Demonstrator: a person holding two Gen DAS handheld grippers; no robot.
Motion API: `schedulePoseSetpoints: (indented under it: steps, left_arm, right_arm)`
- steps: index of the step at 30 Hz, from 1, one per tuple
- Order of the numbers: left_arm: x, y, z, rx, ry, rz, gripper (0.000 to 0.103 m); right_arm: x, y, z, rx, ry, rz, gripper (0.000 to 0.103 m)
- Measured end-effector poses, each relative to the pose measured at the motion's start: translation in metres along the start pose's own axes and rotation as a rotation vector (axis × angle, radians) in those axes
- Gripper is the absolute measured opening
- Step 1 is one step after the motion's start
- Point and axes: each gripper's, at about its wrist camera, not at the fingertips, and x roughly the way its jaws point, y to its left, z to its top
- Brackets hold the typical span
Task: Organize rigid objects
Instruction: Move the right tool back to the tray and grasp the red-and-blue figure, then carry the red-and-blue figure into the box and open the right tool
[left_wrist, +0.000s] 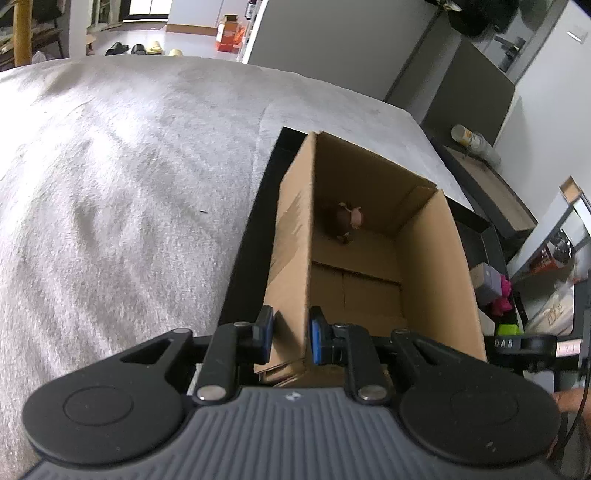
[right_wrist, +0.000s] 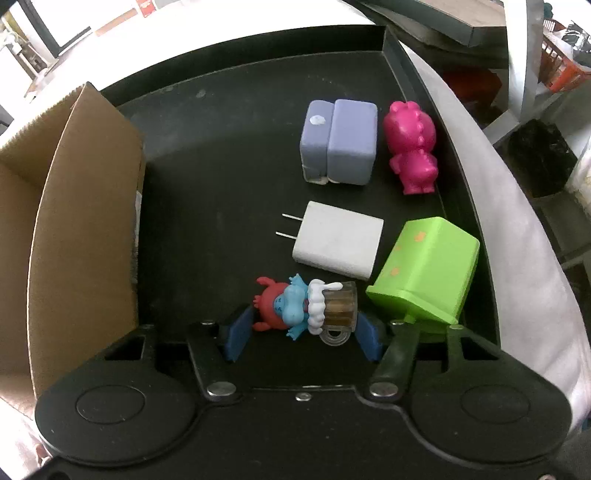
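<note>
My left gripper (left_wrist: 291, 338) is shut on the left wall of the open cardboard box (left_wrist: 295, 258), one pad on each side. A small brown figure (left_wrist: 349, 221) lies at the box's far end. The box (right_wrist: 74, 229) stands on a black tray (right_wrist: 221, 155). My right gripper (right_wrist: 303, 334) is open over the tray, its pads either side of a red and blue figure with a beer mug (right_wrist: 306, 308), not touching it. Beyond lie a white charger (right_wrist: 338, 243), a green bin-shaped toy (right_wrist: 428, 266), a purple block (right_wrist: 340, 142) and a pink figure (right_wrist: 412, 146).
The tray sits on a grey cloth-covered surface (left_wrist: 110, 184). The tray's raised rim (right_wrist: 461, 206) runs close to the right of the toys. Shelving and clutter (left_wrist: 535, 206) stand past the right edge. The box wall is close on the right gripper's left.
</note>
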Motion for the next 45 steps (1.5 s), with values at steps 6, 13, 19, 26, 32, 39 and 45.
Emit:
schedulePoseSetpoints:
  steps: [6, 13, 19, 26, 32, 39, 45]
  left_arm:
    - [0.000, -0.002, -0.003, 0.015, 0.002, -0.009, 0.019]
    - [-0.001, -0.002, -0.007, 0.006, -0.008, -0.014, 0.018]
    - [-0.002, 0.002, -0.007, -0.012, -0.020, -0.008, 0.017]
    - [-0.002, 0.007, -0.005, -0.035, -0.024, -0.008, 0.017]
    - [-0.003, 0.008, -0.005, -0.040, -0.024, -0.009, 0.017]
    - [-0.002, 0.009, -0.005, -0.047, -0.022, -0.009, 0.018]
    - [-0.002, 0.009, -0.005, -0.048, -0.019, -0.009, 0.018]
  right_arm:
    - [-0.013, -0.002, 0.001, 0.007, -0.028, 0.017, 0.058]
    - [-0.033, 0.006, 0.004, -0.003, -0.071, 0.030, 0.058]
    - [-0.056, 0.017, 0.012, -0.012, -0.131, 0.064, 0.058]
    - [-0.086, 0.048, 0.028, -0.065, -0.224, 0.142, 0.058]
    - [-0.097, 0.082, 0.039, -0.140, -0.264, 0.214, 0.058]
    - [-0.091, 0.113, 0.049, -0.187, -0.264, 0.232, 0.058]
    - [-0.084, 0.130, 0.058, -0.253, -0.267, 0.218, 0.058]
